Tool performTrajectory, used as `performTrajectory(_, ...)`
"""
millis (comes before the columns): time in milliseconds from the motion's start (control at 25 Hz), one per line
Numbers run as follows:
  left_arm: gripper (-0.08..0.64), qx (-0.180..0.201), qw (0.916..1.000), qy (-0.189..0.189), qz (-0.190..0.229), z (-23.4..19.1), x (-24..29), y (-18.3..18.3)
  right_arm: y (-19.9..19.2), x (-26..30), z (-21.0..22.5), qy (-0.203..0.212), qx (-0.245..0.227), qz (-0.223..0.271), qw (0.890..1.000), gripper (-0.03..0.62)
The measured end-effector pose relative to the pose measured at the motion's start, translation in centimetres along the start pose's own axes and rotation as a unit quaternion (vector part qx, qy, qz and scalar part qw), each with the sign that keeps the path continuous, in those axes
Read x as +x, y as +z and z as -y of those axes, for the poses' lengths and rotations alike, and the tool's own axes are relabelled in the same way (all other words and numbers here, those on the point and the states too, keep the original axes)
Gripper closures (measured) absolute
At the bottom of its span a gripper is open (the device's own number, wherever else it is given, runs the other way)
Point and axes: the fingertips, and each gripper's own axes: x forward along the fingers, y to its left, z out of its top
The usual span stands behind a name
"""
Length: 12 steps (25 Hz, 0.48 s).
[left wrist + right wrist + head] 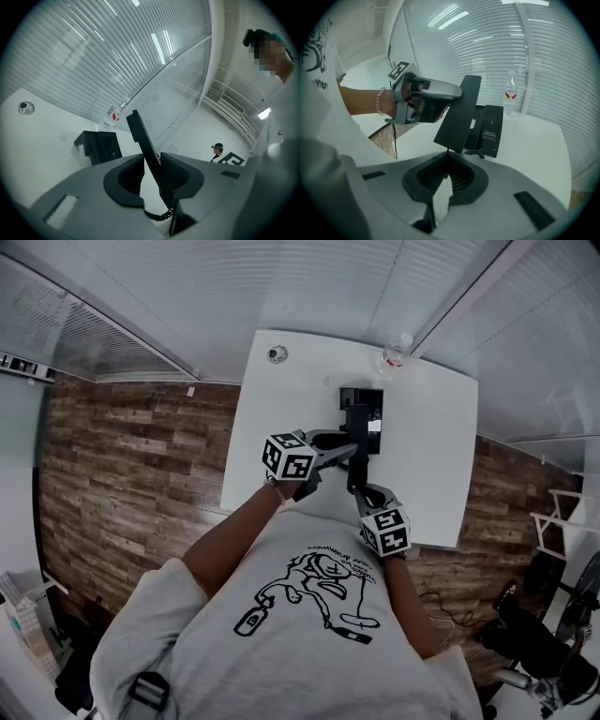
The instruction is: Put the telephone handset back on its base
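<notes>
so the left tongs [152, 155] were seen parted, with the handset [143, 140] sat between them, tilted up off the tabletop [431, 456] right by the base [492, 129]. Its bottom end was pinched by the closed-up right tongs [447, 153].

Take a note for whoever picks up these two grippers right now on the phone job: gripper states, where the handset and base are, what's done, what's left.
Left gripper: jaws apart around the upper part of the handset; no firm grip evident.
Right gripper: jaws closed, apparently pinching the handset's lower end by the coiled cord.
Handset: tilted upright in the air, just in front of the base, which sits on the white table near a water bottle.
Done: handset is lifted, close to the base.
Left: lay it on the base, then release both grippers.
</notes>
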Motion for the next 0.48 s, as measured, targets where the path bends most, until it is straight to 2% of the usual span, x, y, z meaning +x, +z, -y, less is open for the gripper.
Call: performTrajectory(480,0.442,-0.085,0.9957,-0.015,-0.034,-4.5,1.4,-2.0,-0.3,1.6,0.4,0.008,0.014,-0.019,1.0,0.588)
